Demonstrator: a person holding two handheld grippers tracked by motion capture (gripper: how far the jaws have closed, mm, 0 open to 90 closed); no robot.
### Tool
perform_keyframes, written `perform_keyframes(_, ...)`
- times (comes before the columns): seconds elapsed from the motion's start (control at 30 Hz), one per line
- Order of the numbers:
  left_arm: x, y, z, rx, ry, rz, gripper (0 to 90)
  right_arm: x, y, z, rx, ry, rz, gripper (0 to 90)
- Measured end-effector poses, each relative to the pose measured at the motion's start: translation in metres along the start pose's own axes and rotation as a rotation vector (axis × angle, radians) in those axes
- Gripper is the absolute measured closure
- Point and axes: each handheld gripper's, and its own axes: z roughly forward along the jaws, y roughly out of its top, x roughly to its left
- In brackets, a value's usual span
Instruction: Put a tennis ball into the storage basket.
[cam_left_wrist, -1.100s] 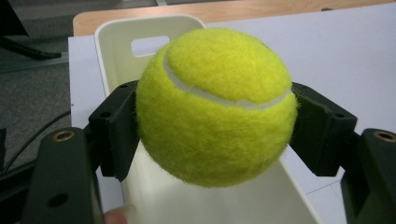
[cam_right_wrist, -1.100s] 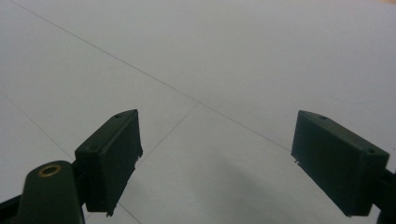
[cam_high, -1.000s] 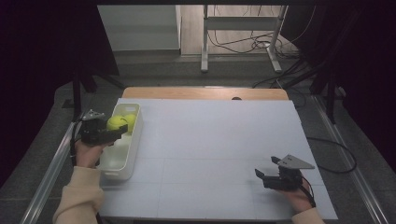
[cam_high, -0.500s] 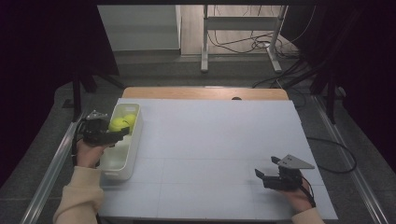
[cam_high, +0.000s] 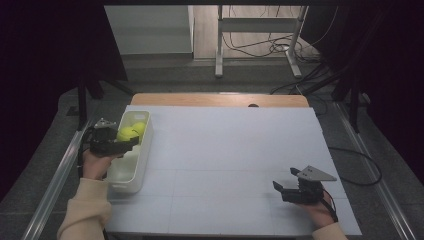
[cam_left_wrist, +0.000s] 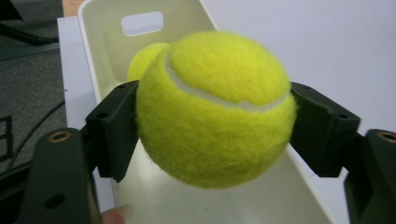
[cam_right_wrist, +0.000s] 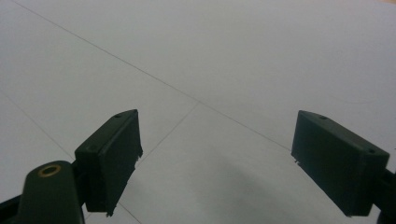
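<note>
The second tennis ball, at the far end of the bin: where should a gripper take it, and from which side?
Judging by its pose, from above. The second ball lies low in the bin, by the end wall, so the walls block a level approach. Grip across its widest part, jaws in line with the bin's length. The left gripper, whose jaws have just been opening, has another ball between them above the bin.
</note>
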Motion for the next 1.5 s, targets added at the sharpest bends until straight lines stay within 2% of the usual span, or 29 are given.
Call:
perform_keyframes(0.17, 0.0, 0.002, -0.007, -0.046, -0.028, -0.022, 17.9, 0.0, 0.0, 0.0, 0.001, 0.0, -0.001, 16.3)
perform_keyframes(0.3, -0.002, 0.003, -0.008, -0.061, -0.041, -0.02, 16.4, 0.001, 0.0, 0.0, 0.002, 0.0, -0.001, 16.3)
perform_keyframes(0.47, -0.008, 0.005, -0.009, -0.085, -0.081, 0.006, 15.8, 0.0, 0.0, 0.0, 0.002, -0.001, -0.002, 16.3)
perform_keyframes(0.7, -0.025, 0.01, -0.012, -0.115, -0.127, 0.073, 14.9, 0.001, 0.0, 0.0, 0.002, -0.002, -0.004, 16.2)
perform_keyframes(0.97, -0.036, 0.011, -0.009, -0.116, -0.157, 0.095, 14.5, 0.001, 0.0, 0.0, 0.0, 0.004, -0.011, 16.2)
perform_keyframes(1.17, -0.05, 0.011, -0.008, -0.124, -0.199, 0.123, 14.5, 0.001, 0.0, 0.0, -0.004, 0.008, -0.015, 16.3)
perform_keyframes(1.37, -0.065, 0.009, -0.011, -0.138, -0.268, 0.139, 14.5, 0.001, 0.0, -0.001, -0.005, 0.013, -0.02, 16.2)
perform_keyframes(1.5, -0.076, 0.006, -0.009, -0.13, -0.313, 0.161, 14.4, 0.001, 0.0, 0.0, -0.004, 0.015, -0.02, 16.2)
